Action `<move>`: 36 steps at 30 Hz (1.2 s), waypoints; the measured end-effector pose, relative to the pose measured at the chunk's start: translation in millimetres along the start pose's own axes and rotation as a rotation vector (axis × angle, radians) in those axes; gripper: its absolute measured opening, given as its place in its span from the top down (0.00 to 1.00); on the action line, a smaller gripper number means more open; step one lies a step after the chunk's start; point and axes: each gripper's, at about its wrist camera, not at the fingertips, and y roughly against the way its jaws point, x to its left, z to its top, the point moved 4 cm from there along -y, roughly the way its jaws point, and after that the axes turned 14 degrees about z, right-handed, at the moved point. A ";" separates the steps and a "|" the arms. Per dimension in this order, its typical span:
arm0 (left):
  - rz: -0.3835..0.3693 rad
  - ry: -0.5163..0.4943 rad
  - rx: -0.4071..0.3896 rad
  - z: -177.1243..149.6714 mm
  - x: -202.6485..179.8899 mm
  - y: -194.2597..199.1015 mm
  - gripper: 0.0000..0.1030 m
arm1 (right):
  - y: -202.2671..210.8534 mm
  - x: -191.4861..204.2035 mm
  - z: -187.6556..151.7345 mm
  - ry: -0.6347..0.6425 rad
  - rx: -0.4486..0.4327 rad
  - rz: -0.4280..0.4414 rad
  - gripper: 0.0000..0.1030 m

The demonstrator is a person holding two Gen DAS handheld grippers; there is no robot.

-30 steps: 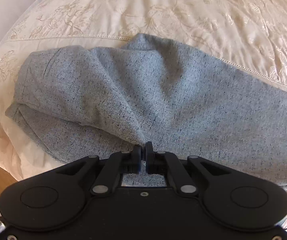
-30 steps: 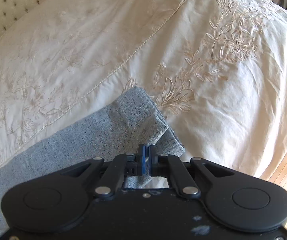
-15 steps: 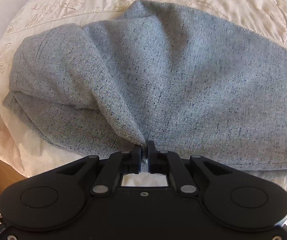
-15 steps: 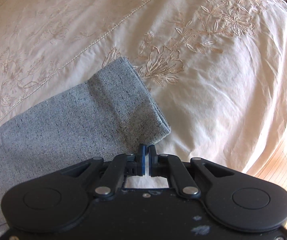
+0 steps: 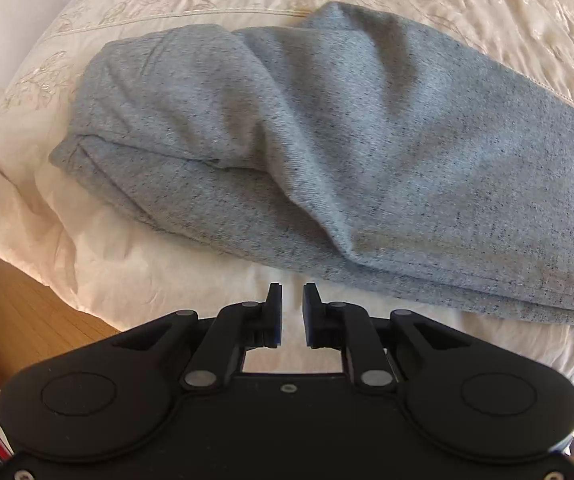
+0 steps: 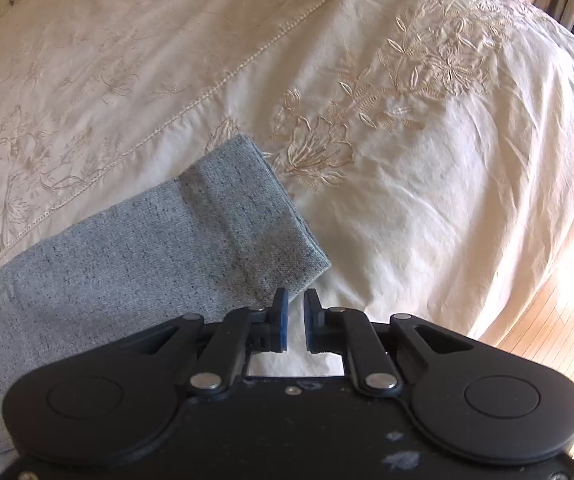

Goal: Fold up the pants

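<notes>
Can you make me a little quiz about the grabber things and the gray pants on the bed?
1. True or false: the left gripper is pinching the gray pants.
2. Which part of the pants lies just in front of the right gripper? A) the leg cuff B) a pocket C) a belt
3. Fill in: the pants lie on a cream ______ stitched with flowers.

Key:
1. False. Its jaws are apart with nothing between them, and it sits just short of the pants' edge.
2. A. The cuff end lies just ahead and to the left of the open jaws.
3. bedspread
</notes>
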 end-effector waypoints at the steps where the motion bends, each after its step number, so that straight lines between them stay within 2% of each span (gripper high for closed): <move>1: 0.003 0.019 -0.002 1.0 9.3 -1.5 0.79 | 4.2 10.9 -0.1 0.017 -0.007 0.019 0.88; 6: 0.038 0.071 -0.029 16.5 52.4 -17.9 0.79 | 7.6 76.3 -11.7 0.118 -0.012 0.109 0.87; 12: 0.047 0.077 -0.092 48.0 113.5 -48.5 0.79 | 8.1 172.2 -52.3 0.195 0.020 0.219 0.87; 14: 0.044 0.052 -0.116 58.1 133.3 -58.9 0.79 | 9.5 207.2 -70.0 0.211 0.036 0.245 0.86; 19: 0.008 -0.049 -0.190 82.3 174.2 -82.8 0.79 | 16.8 319.2 -131.9 0.271 0.095 0.370 0.84; 24: -0.024 -0.204 -0.250 94.6 190.2 -108.6 0.79 | 12.1 414.6 -190.8 0.314 0.167 0.490 0.83; 28: -0.088 -0.254 -0.267 102.1 198.2 -121.8 0.79 | 6.3 474.2 -226.3 0.400 0.212 0.513 0.83; 31: -0.156 -0.257 -0.263 110.5 198.6 -125.7 0.79 | 1.8 501.1 -239.8 0.453 0.241 0.518 0.83; 33: -0.192 -0.254 -0.271 116.7 197.5 -127.1 0.59 | -0.6 514.0 -246.6 0.463 0.259 0.521 0.83; 35: -0.209 -0.246 -0.287 121.9 197.5 -127.6 0.53 | -3.2 524.0 -252.0 0.466 0.272 0.512 0.83; 36: -0.214 -0.242 -0.292 124.9 197.6 -128.5 0.53 | -5.5 524.9 -252.4 0.470 0.276 0.505 0.83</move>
